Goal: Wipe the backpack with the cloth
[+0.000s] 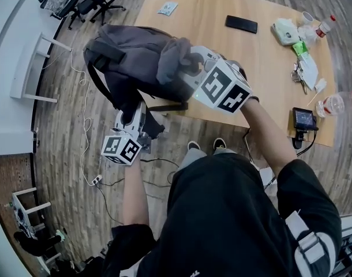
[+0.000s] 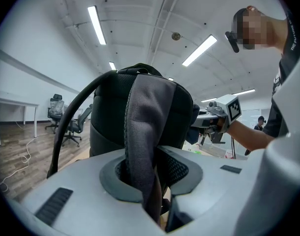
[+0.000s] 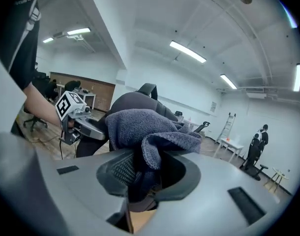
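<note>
My left tool clamps the strap of the grey backpack at the tabletop's near-left corner. My right tool, gripping the cloth, rests against the backpack's upper right side.

The dark grey backpack is hanging tilted over the left edge of the wooden table; the grey cloth (bunched, terry-textured) is lying against its table-side face.
</note>
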Tool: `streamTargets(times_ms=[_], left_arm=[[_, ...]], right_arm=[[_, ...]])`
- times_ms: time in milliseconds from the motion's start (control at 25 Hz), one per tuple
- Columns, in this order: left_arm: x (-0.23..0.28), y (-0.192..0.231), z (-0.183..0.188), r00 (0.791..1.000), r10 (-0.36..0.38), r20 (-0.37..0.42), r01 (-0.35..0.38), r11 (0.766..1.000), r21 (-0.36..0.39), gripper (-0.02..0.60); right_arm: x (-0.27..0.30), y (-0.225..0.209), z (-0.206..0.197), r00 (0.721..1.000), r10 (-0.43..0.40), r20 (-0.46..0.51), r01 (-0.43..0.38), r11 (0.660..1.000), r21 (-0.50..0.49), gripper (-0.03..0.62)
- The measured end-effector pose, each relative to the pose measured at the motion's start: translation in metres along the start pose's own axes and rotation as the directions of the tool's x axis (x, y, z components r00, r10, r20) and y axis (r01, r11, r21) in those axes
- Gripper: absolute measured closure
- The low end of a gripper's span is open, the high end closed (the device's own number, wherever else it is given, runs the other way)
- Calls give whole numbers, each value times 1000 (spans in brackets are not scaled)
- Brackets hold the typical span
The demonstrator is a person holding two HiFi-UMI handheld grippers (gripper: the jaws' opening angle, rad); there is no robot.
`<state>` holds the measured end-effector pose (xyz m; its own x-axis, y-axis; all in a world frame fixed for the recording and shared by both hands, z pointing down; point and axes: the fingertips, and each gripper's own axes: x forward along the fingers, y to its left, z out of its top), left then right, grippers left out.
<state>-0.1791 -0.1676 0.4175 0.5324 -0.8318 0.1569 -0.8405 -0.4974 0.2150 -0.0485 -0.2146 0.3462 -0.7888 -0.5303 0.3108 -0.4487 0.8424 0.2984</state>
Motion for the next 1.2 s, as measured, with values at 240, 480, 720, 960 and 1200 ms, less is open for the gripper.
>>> streamTargets(times_ms=[240, 480, 720, 960, 1200], left_arm=[[-1, -1, -1, 1000, 11, -7, -11, 1000, -2, 500], [-1, -1, 2, 1000, 16, -2, -16, 1000, -19, 500], [-1, -2, 0, 1000, 11, 11, -10, 999, -53, 500], [-5, 3, -5, 1000, 20, 24, -17, 994, -108, 500], [-3, 4, -1, 1000, 21, 3, -20, 999, -47, 500]], right_arm=[[-13, -12, 15, 990, -93, -109, 68, 974, -216, 348], [0, -13, 43, 1000, -19, -13, 13, 940, -342, 345], [8, -13, 51, 966, 181, 182, -123, 948, -293, 407], [-4, 2, 63, 955, 84, 284, 37, 918, -396, 514], [-2, 36, 57, 941, 85, 327, 39, 934, -356, 549]])
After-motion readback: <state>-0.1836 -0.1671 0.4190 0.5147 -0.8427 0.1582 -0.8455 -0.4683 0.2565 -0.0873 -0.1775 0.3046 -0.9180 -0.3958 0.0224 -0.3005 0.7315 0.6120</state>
